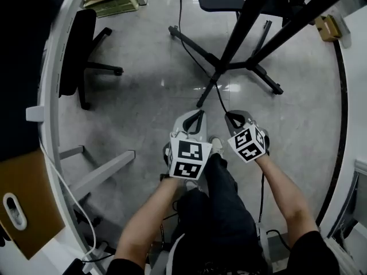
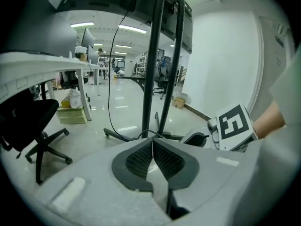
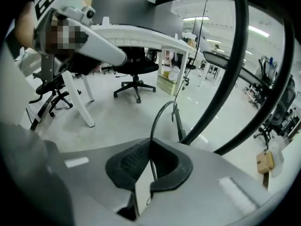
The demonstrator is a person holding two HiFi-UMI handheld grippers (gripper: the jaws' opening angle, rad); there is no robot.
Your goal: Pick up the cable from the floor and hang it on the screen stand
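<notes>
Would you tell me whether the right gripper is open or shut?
Shut on the cable: the right gripper pinches the black cable between its closed jaws, seen in its own view.

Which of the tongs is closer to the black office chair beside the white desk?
Left. The left tongs are on the side of the black office chair, which stands ahead and to their left. The right tongs are just beyond them, farther from it.

— How does the floor [image 1: 143, 102] look?
— Grey and polished, with some light reflected on it.
— What stands on it?
— The black legs of the screen stand [image 1: 189, 42], the base of an office chair [image 1: 97, 69], slanted white desk legs [image 1: 103, 173], a crate [image 1: 112, 4] and a small carton [image 1: 327, 27]. A black cable [image 1: 198, 62] reaches it near the stand's foot.
</notes>
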